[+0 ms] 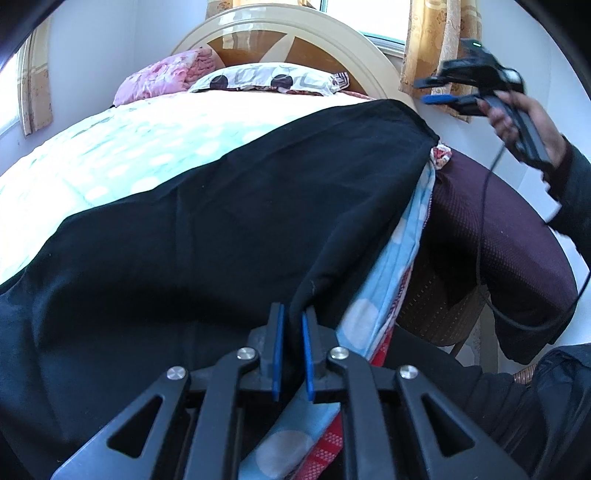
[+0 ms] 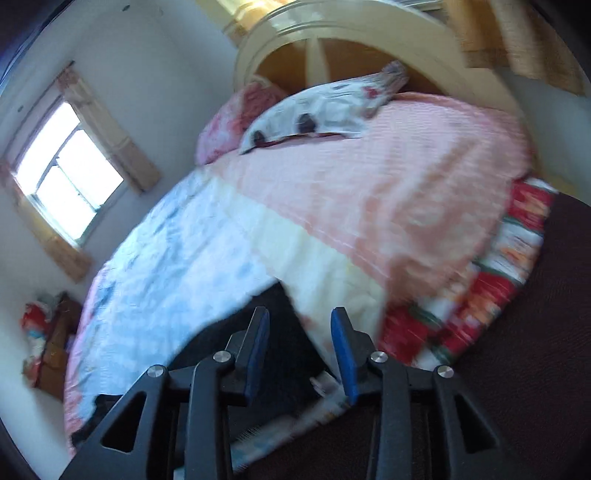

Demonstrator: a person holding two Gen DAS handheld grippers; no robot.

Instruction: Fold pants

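Black pants (image 1: 221, 221) lie spread across the bed (image 1: 110, 147) in the left wrist view. My left gripper (image 1: 293, 317) is shut on a fold of the pants' near edge at the side of the bed. My right gripper (image 1: 439, 90) shows in the left wrist view, held in the air above the far right corner of the pants. In the right wrist view my right gripper (image 2: 300, 321) is open and empty above the bed, with a corner of the black pants (image 2: 273, 332) below it. That view is blurred.
A patterned pillow (image 1: 273, 77) and a pink pillow (image 1: 166, 77) lie by the curved headboard (image 1: 295, 26). A dark maroon chair (image 1: 498, 240) stands against the bed's right side. A window (image 2: 66, 177) is on the left wall, with clutter (image 2: 48, 339) on the floor.
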